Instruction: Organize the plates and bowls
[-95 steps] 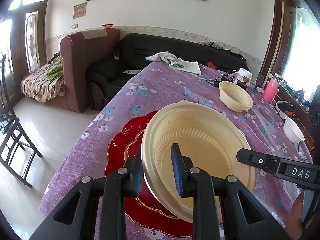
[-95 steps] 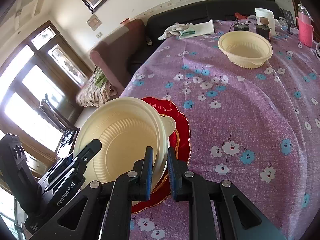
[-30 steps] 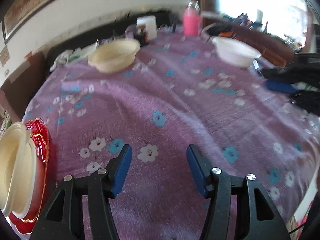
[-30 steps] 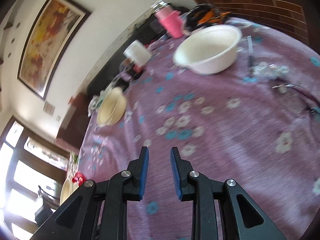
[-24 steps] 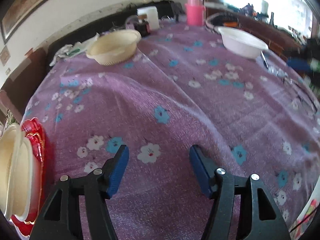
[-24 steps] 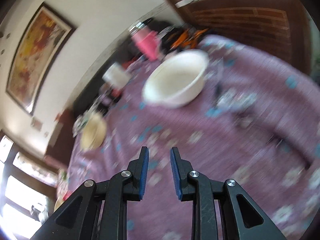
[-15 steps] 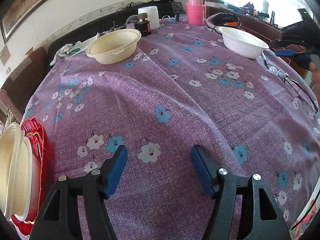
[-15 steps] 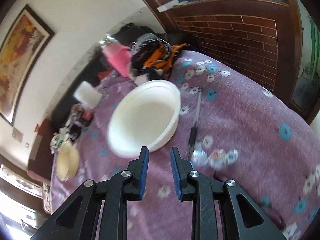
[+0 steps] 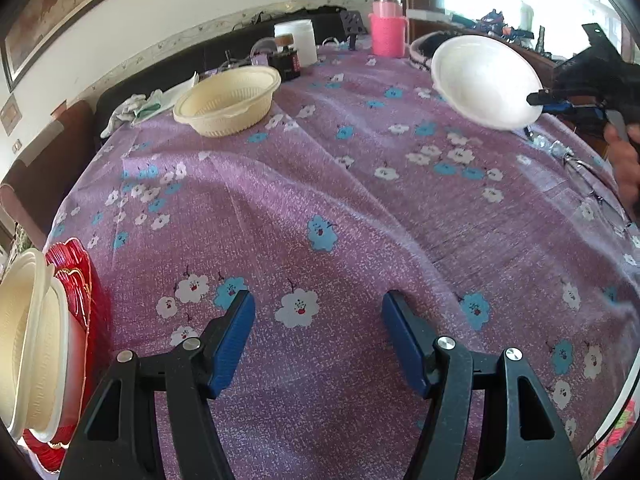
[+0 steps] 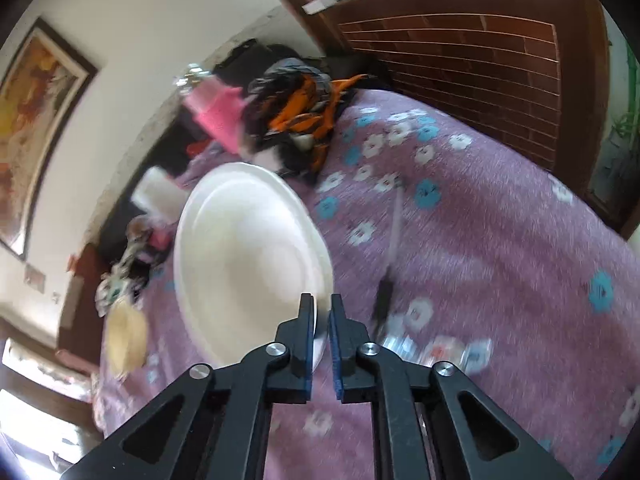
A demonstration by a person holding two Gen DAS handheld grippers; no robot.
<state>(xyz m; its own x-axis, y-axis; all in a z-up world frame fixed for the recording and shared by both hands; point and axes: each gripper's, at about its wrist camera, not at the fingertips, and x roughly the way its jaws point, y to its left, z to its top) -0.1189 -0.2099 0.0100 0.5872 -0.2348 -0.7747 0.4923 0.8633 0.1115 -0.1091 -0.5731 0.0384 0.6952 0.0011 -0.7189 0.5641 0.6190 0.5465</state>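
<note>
My right gripper [image 10: 322, 304] is shut on the near rim of the white bowl [image 10: 248, 260]. In the left wrist view the white bowl [image 9: 484, 80] hangs tilted above the purple flowered tablecloth [image 9: 360, 200] at the far right, with the right gripper [image 9: 538, 100] pinching its edge. A cream bowl [image 9: 228, 100] stands at the far left of the table. Cream bowls [image 9: 28, 340] sit stacked on a red plate [image 9: 76, 272] at the left edge. My left gripper [image 9: 318, 320] hangs open over bare cloth, holding nothing.
A pink cup [image 9: 386, 32], a white jar [image 9: 298, 40] and small clutter line the far edge. A pen [image 10: 392, 240], a foil strip [image 10: 436, 348] and an orange-and-black bag [image 10: 300, 120] lie near the white bowl. A person's hand [image 9: 624, 160] holds the right gripper.
My right gripper swept across to the white bowl and shut on its rim; the bowl now tilts up off the cloth. The left gripper kept still, its jaws a little wider.
</note>
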